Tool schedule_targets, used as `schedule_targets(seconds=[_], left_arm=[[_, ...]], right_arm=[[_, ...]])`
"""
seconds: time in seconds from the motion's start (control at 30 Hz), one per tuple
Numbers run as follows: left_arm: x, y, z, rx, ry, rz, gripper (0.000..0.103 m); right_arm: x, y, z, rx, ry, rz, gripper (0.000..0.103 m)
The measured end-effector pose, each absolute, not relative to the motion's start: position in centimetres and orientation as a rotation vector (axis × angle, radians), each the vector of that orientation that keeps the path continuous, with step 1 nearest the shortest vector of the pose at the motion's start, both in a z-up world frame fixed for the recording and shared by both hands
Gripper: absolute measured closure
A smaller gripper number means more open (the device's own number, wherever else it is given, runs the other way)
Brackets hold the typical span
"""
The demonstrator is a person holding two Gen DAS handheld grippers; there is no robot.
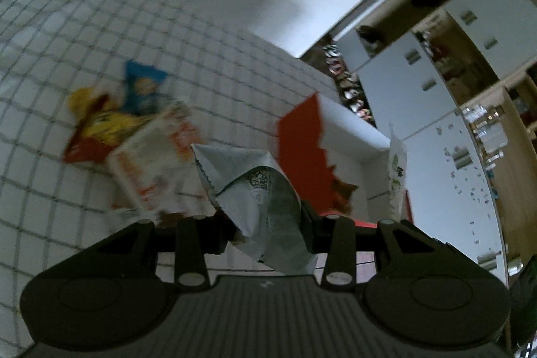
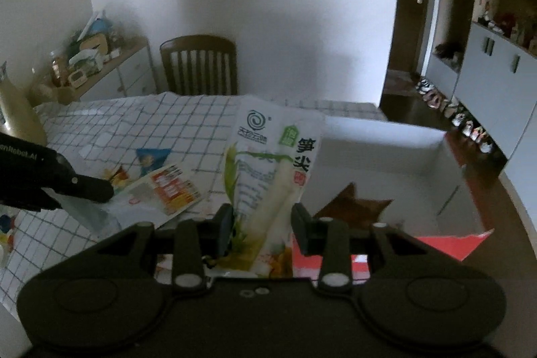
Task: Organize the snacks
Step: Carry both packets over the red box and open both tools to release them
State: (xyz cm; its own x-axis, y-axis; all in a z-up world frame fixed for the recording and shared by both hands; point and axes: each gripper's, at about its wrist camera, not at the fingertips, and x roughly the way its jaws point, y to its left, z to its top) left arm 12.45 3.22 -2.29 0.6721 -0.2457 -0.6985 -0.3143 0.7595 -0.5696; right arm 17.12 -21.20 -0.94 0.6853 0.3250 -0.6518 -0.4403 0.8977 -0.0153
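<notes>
We hold the left gripper point(image 1: 268, 223) above the table point(image 1: 50, 89), which is covered in a white cloth with a dark grid. Its jaws stand partly closed and pinch a silvery grey packet point(image 1: 258, 190), crumpled and folded over, lifted clear of the cloth. In the right wrist view we see this same gripper at the left edge of the frame.

Our right gripper point(image 2: 263, 223) is likewise partly closed, clamped on a white packet point(image 2: 272, 163) printed with green leaves and a pale bamboo shoot. This packet stands upright between the fingers point(image 2: 302, 223), raised off the table.

Just beyond both grippers, toward the right-hand edge of the table, sits an open red-and-white box point(image 1: 302, 156) with a white inside. A brown snack point(image 2: 355, 207) lies on its floor.

More snacks lie in a loose cluster further in on the cloth, nearer the far edge: a blue packet point(image 1: 144, 86), a yellow packet point(image 1: 97, 119) touching it, and a flat white-and-orange packet point(image 1: 151, 156) overlapping the yellow one.

A wooden chair point(image 2: 198, 66) stands at the far edge of the table.
</notes>
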Motion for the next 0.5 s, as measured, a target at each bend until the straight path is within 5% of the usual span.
schedule_targets(seconds=[0.5], left_arm=[[22.7, -7.8, 0.0, -0.59, 0.842, -0.065, 0.063]], right_arm=[[22.9, -30.4, -0.5, -0.15, 0.659, 0.348, 0.066]])
